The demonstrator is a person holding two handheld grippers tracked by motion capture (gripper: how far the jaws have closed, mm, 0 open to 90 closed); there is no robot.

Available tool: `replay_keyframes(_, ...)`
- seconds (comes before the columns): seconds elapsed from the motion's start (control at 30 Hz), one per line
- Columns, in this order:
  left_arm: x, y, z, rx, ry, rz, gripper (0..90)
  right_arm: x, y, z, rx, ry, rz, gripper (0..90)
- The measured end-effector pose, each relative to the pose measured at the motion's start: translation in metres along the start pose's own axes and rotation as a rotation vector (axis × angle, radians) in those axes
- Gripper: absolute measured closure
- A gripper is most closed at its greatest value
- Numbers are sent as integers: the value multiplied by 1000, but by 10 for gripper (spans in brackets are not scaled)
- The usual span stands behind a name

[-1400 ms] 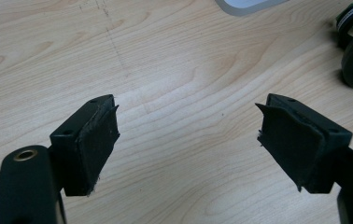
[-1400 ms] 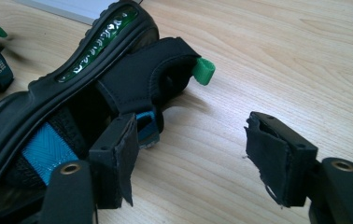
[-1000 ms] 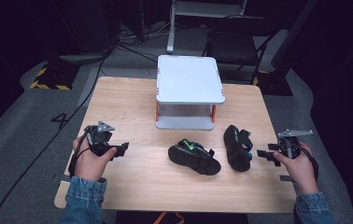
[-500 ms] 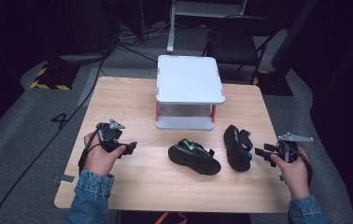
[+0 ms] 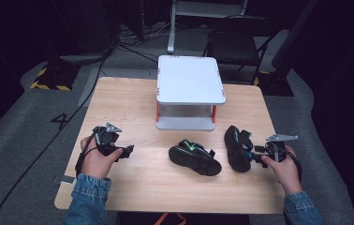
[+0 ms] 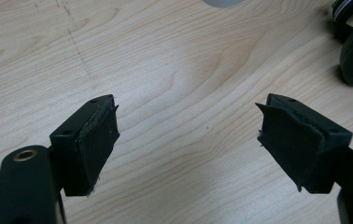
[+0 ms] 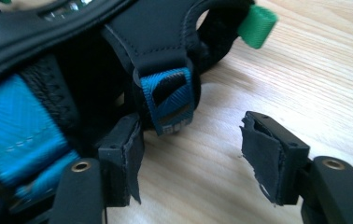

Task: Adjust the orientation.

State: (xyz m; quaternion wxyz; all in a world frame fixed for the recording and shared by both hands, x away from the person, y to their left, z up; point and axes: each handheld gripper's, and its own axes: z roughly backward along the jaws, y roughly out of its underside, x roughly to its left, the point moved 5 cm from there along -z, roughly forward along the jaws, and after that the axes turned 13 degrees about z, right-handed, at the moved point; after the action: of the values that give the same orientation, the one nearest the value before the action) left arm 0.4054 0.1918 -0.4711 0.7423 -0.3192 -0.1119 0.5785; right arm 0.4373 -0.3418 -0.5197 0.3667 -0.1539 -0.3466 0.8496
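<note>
Landmark: a white two-tier stand (image 5: 190, 93) is set at the middle rear of the tabletop (image 5: 133, 108); all places are given from it.
Right sandal (image 5: 238, 147): laid in front of the stand and to its right, black with blue webbing; its strap loop (image 7: 169, 100) is seen just ahead of the jaws in the right gripper view.
Left sandal (image 5: 195, 158): laid directly in front of the stand, black with green trim, apart from the right sandal.
Right hand-held gripper (image 5: 258, 156): held at the right sandal's outer side. The jaws have just been closed somewhat, then reopened slightly; they are parted about halfway. One pad (image 7: 129, 158) is seen against the sandal's edge; nothing is clamped between the jaws.
Left hand-held gripper (image 5: 127, 151): held in front of the stand and well to its left, over bare wood. Its jaws are spread wide, with nothing between them.
</note>
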Motion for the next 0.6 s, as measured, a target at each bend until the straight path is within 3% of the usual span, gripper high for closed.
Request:
replay_keyframes(0.03, 0, 0, 0, 0, 0, 0, 195, 0, 0, 0, 0, 0, 0, 413)
replay_keyframes(0.07, 1, 1, 0, 2, -1, 0, 195, 2, -2, -4, -10, -6, 33, 486)
replay_keyframes(0.13, 1, 3, 0, 6, 2, 0, 195, 2, -3, -5, -19, -11, 42, 530)
replay_keyframes(0.17, 2, 3, 0, 5, -2, 0, 195, 4, -6, -3, -29, -32, 50, 644)
replay_keyframes(0.2, 3, 4, 0, 5, -3, 5, 195, 6, -10, -1, -38, -29, 84, 653)
replay_keyframes(0.33, 5, 5, 3, 0, -6, 11, 195, 8, -16, 4, -41, -18, 120, 661)
replay_keyframes(0.37, 5, 5, 4, -2, -5, 10, 195, 8, -17, 6, -38, -9, 132, 661)
replay_keyframes(0.4, 5, 6, 5, -3, -2, 9, 195, 8, -20, 12, -38, 29, 158, 662)
replay_keyframes(0.5, 5, 6, 5, -6, -2, 15, 195, 7, -24, 19, -36, 68, 168, 661)
replay_keyframes(0.57, 6, 8, 6, -1, 0, 17, 195, 9, -32, 30, -31, 131, 192, 660)
replay_keyframes(0.6, 6, 8, 6, -1, 0, 17, 195, 9, -32, 30, -31, 131, 192, 660)
